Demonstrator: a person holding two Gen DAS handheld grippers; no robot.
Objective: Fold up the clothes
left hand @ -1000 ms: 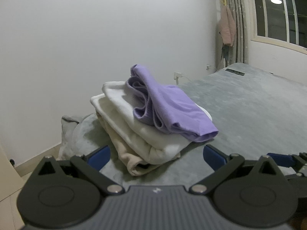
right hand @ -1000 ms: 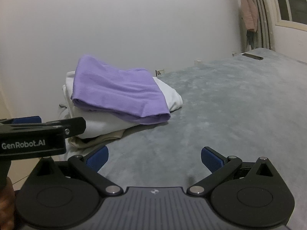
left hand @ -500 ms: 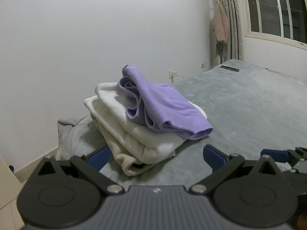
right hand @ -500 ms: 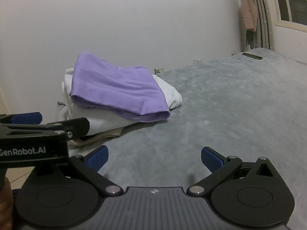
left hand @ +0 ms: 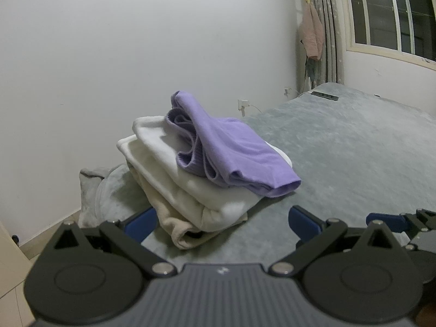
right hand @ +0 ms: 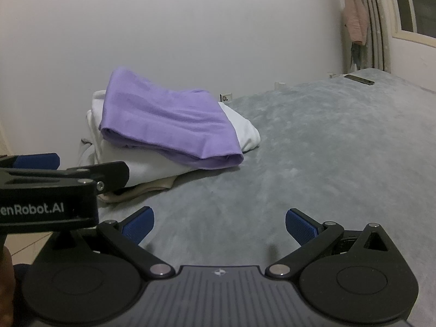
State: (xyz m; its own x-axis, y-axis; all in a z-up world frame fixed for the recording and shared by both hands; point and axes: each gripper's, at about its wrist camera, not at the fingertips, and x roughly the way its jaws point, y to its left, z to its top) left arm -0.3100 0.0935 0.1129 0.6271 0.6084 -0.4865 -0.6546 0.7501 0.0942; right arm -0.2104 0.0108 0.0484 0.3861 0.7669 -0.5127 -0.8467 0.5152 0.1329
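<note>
A folded purple garment (left hand: 231,152) (right hand: 169,125) lies on top of a stack. Under it is a folded white garment (left hand: 185,182) (right hand: 152,167), and a beige one (left hand: 174,223) (right hand: 141,189) lies at the bottom. The stack rests near the corner of a grey bed (left hand: 354,150) (right hand: 313,150). My left gripper (left hand: 222,222) is open, close in front of the stack, holding nothing. My right gripper (right hand: 219,224) is open over bare bed cover, to the right of the stack. The left gripper's body (right hand: 49,190) shows at the left of the right wrist view.
A white wall (left hand: 136,54) runs behind the bed. A dark remote (left hand: 324,96) lies at the far end of the bed. A pink garment (left hand: 312,34) hangs by the curtains beside a window (left hand: 395,13). Tiled floor (left hand: 16,286) shows at the lower left.
Both grippers have drifted slightly back and left, so the stack sits a little further right in the views. Nothing was taken hold of or let go.
</note>
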